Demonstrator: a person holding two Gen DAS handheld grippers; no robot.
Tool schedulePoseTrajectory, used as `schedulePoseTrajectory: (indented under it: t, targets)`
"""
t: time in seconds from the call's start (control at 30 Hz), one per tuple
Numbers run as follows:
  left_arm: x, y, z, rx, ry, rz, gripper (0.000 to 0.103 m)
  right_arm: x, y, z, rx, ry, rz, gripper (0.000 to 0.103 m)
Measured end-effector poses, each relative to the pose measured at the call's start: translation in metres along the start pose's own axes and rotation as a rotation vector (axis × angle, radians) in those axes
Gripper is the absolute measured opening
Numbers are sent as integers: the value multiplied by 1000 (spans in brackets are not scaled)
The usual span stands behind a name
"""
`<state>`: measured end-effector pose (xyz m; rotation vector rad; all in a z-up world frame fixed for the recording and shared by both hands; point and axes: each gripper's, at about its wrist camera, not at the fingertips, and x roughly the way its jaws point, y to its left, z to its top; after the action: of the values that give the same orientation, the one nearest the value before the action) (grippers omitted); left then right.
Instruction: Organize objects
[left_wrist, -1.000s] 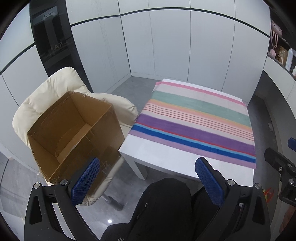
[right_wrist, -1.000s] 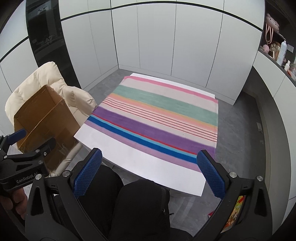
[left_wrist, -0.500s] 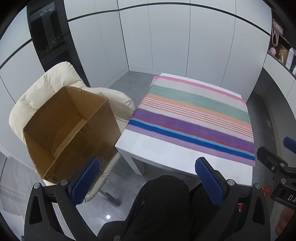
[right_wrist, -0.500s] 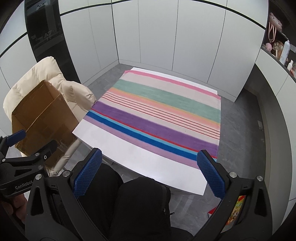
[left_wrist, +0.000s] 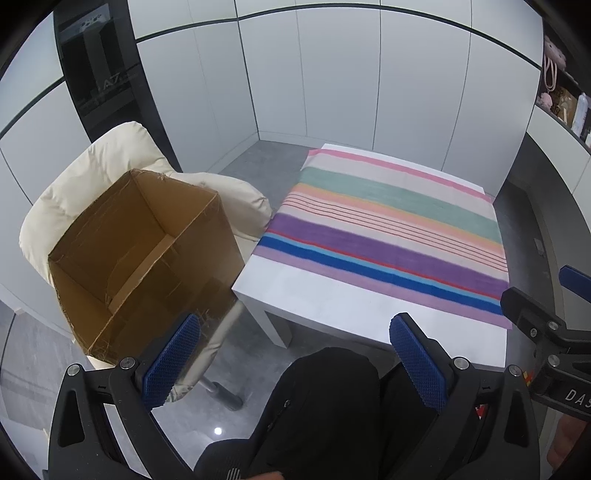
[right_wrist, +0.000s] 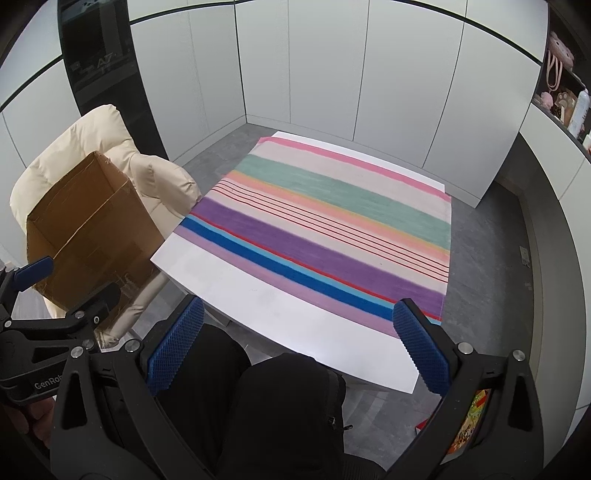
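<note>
Nothing to sort visible on the surface (right_wrist: 258, 310); only an empty cardboard box (left_wrist: 140, 254), taped and scuffed, tilted on a padded cream chair (left_wrist: 110, 162) just left of it. Best to locate objects first, perhaps the colourful item on the floor (right_wrist: 469, 424). Left gripper (left_wrist: 295, 365) and right gripper (right_wrist: 295, 347): fingers spread wide, empty. Striped woven cloth (right_wrist: 332, 229) lying flat, soft.

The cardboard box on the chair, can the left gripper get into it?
Probably yes: the left gripper is open and empty, the cardboard box sits open-topped ahead on its left on the cream chair, nothing between.
</note>
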<state>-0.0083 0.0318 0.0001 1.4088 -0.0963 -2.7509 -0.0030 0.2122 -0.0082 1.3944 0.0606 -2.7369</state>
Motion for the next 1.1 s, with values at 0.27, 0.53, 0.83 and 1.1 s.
schedulePoseTrajectory:
  t: [0.27, 0.53, 0.83, 1.1]
  targets:
    - [-1, -1, -1, 6, -2, 1, 103, 1, 1, 1, -5, -1, 1, 103]
    - [-1, 1, -1, -10, 3, -15, 103, 2, 3, 2, -4, 2, 4, 103]
    - [0, 2, -1, -18, 8, -26, 103, 3, 4, 3, -1, 6, 7, 103]
    - [2, 5, -1, -25, 13, -32, 103, 4, 6, 1, -3, 8, 9, 103]
